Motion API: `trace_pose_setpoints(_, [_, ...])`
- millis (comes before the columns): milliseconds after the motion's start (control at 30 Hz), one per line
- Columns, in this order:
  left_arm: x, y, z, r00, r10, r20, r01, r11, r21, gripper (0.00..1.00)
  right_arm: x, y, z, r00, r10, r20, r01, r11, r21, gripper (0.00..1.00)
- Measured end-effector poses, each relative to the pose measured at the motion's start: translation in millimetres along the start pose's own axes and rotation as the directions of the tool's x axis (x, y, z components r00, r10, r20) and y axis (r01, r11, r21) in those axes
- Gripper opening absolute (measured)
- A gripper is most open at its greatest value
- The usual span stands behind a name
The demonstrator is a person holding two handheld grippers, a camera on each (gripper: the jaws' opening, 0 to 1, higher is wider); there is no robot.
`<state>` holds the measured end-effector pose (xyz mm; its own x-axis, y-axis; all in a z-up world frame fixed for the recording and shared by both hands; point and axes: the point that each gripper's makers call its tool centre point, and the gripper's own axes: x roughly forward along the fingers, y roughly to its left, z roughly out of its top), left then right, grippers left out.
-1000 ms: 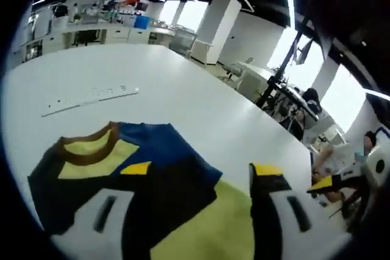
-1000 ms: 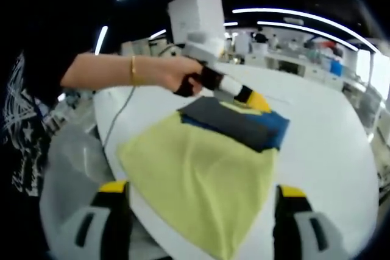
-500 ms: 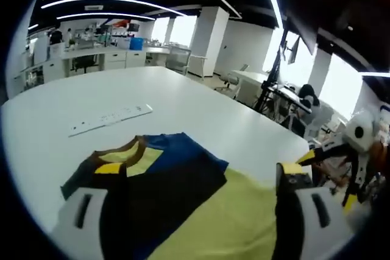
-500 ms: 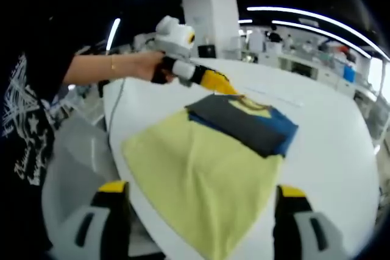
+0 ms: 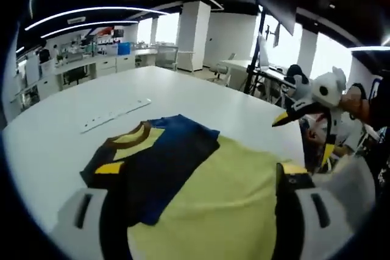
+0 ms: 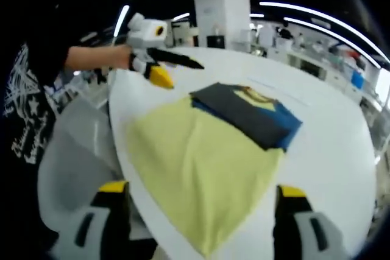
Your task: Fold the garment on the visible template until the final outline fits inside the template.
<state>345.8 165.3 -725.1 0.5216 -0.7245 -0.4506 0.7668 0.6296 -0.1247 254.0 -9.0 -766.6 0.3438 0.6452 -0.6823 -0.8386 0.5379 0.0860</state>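
Shirt point(image 6: 207, 150) lies flat on the counter point(image 6: 329, 144), its top folded over, yellow body spread toward the edge. Both grippers point(image 5: 189, 211) point(image 6: 195, 223) are wide apart and empty, held off it, probably lining up fold 2.

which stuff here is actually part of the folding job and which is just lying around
Part of the job:
- garment, yellow with navy and dark panels folded over its collar end, lying on the white table
- left gripper, open, held above the table edge
- right gripper, open, in the air beside the garment

Just lying about:
- white strip beyond the collar
- grey chair
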Motion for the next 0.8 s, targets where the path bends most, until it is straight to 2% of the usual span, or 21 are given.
trace_pose_setpoints(267, [-26,-10.1,-27.0,1.000,0.017,-0.014,-0.017,0.999,-0.039,0.97,1,1,-17.7,0.997,0.031,-0.073,-0.035,0.998,-0.053,0.99])
trace_pose_setpoints(333, [-33,-14.2,-35.5,1.000,0.017,-0.021,-0.018,0.999,-0.042,0.96,2,1,-21.1,0.996,0.033,-0.086,-0.038,0.998,-0.059,0.96])
trace_pose_setpoints(533, [-51,-21.1,-66.8,0.999,0.016,-0.043,-0.021,0.995,-0.102,0.91,5,3,-26.7,0.995,0.043,-0.088,-0.050,0.996,-0.070,0.93])
trace_pose_setpoints(800, [-68,-29.7,-105.1,0.995,-0.003,-0.100,-0.007,0.996,-0.094,0.83,14,8,-43.8,0.990,0.072,-0.118,-0.082,0.994,-0.078,0.84])
